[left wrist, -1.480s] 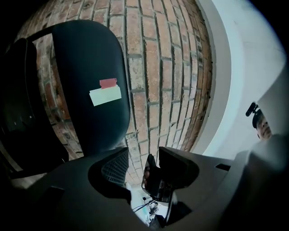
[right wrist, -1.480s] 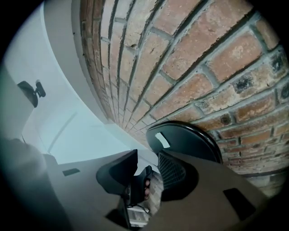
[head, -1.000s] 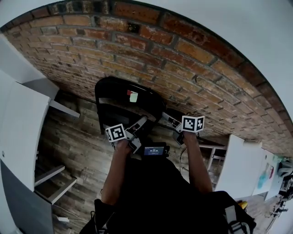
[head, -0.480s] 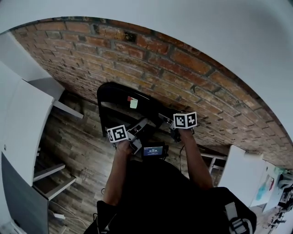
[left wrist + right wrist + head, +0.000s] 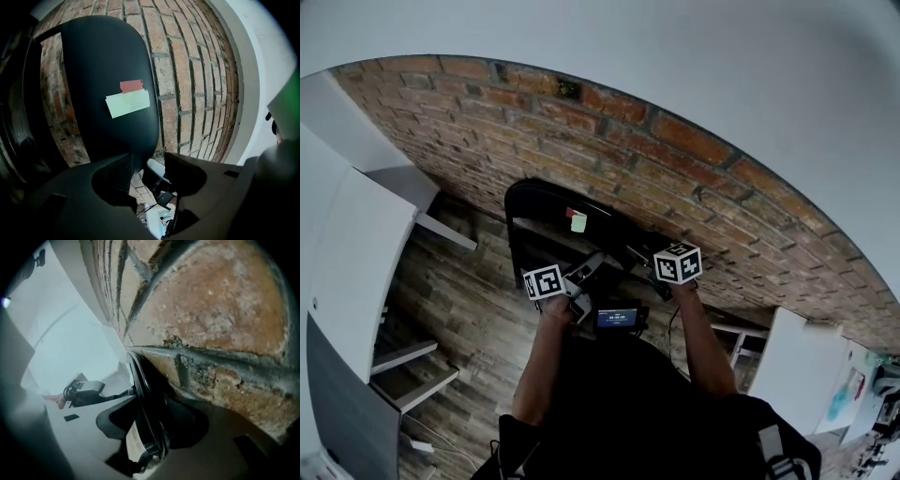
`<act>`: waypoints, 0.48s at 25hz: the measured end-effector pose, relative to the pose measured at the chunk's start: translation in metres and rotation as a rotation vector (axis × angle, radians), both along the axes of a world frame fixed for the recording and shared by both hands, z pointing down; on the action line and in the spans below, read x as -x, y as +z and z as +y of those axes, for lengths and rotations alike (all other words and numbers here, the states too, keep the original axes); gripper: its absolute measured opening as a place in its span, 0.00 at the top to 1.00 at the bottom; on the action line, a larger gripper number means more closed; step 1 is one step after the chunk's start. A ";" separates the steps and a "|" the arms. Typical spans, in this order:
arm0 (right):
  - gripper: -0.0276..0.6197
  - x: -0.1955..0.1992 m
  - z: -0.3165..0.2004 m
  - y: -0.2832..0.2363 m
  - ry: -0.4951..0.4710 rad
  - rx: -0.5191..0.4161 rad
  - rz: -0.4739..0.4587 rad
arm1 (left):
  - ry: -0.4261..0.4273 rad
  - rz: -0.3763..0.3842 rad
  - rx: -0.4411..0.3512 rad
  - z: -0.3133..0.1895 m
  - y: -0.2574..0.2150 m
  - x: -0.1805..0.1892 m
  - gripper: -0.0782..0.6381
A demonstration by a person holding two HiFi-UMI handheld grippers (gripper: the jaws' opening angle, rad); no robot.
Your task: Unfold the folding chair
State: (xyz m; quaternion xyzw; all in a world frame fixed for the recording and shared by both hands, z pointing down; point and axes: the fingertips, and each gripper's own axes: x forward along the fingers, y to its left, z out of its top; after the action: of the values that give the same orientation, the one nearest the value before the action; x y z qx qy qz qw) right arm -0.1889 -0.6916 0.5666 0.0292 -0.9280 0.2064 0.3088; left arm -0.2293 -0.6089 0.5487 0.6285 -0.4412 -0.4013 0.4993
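One folding chair, one brick wall, left hand-held gripper released, right hand-held gripper just opened, chair edge between jaws

No legible text. Pale label on chair back: faint writing, unreadable.

Black folding chair upright against brick wall, pale taped note on backrest

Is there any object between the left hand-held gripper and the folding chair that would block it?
Nothing visible does. The left hand-held gripper, its jaws apart, looks straight at the black backrest of the folding chair, with no object in front of it. The brick wall is behind the chair, not in the way.
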 end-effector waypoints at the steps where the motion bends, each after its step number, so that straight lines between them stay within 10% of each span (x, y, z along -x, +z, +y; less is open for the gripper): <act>1: 0.65 -0.003 0.001 0.000 -0.022 -0.016 0.008 | 0.001 -0.009 0.005 -0.002 0.002 0.000 0.60; 12: 0.65 0.001 0.007 0.015 -0.123 -0.103 0.065 | 0.020 -0.049 0.047 0.000 0.016 0.003 0.61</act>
State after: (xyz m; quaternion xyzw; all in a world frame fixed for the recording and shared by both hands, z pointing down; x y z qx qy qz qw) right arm -0.1898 -0.6850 0.5817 -0.0052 -0.9269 0.1382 0.3489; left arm -0.2326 -0.6084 0.5645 0.6307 -0.4563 -0.3701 0.5069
